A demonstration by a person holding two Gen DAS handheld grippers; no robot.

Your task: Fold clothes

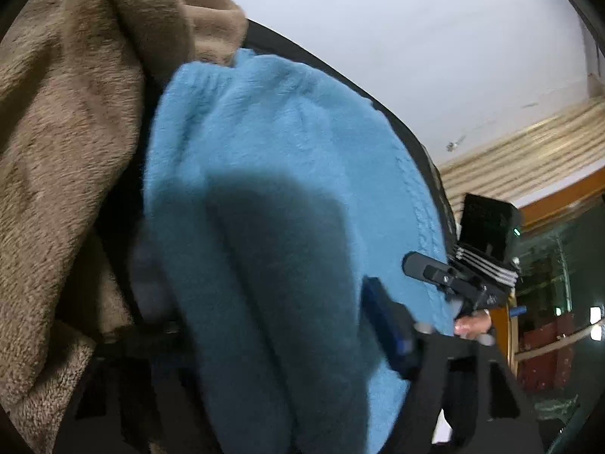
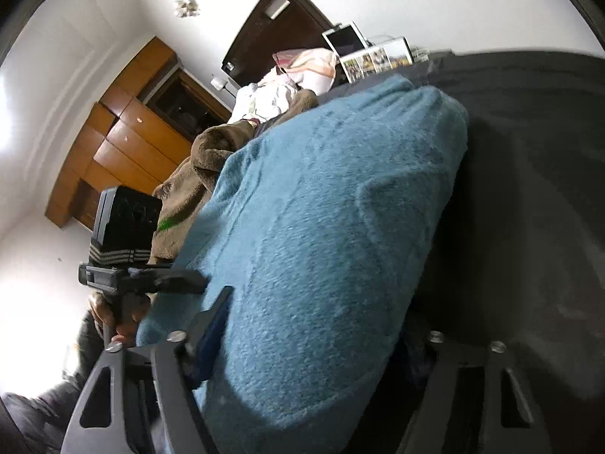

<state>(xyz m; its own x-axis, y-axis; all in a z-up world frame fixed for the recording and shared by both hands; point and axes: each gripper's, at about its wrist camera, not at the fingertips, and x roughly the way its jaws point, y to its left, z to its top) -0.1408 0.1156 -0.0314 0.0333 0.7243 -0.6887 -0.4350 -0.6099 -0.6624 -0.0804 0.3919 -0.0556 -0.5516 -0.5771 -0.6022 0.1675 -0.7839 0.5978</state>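
Note:
A thick blue fleece garment (image 1: 287, 159) fills the left wrist view, bunched between the fingers of my left gripper (image 1: 268, 310), which is shut on it. Its blue-padded finger (image 1: 385, 325) presses the cloth's right side, and the other finger is a blur at the left. The same blue fleece garment (image 2: 332, 204) fills the right wrist view. There my right gripper (image 2: 314, 333) is shut on it, with one finger (image 2: 211, 325) visible and the other hidden behind the cloth. Each gripper shows in the other's view, close beside the garment and held by a hand (image 1: 472, 325).
A brown fleece garment (image 1: 64, 151) hangs at the left, close to the blue one. A dark cloth surface (image 2: 529, 189) lies to the right. Beyond are a pile of light clothes (image 2: 283, 87), a wooden wardrobe (image 2: 124, 132), white walls and the ceiling.

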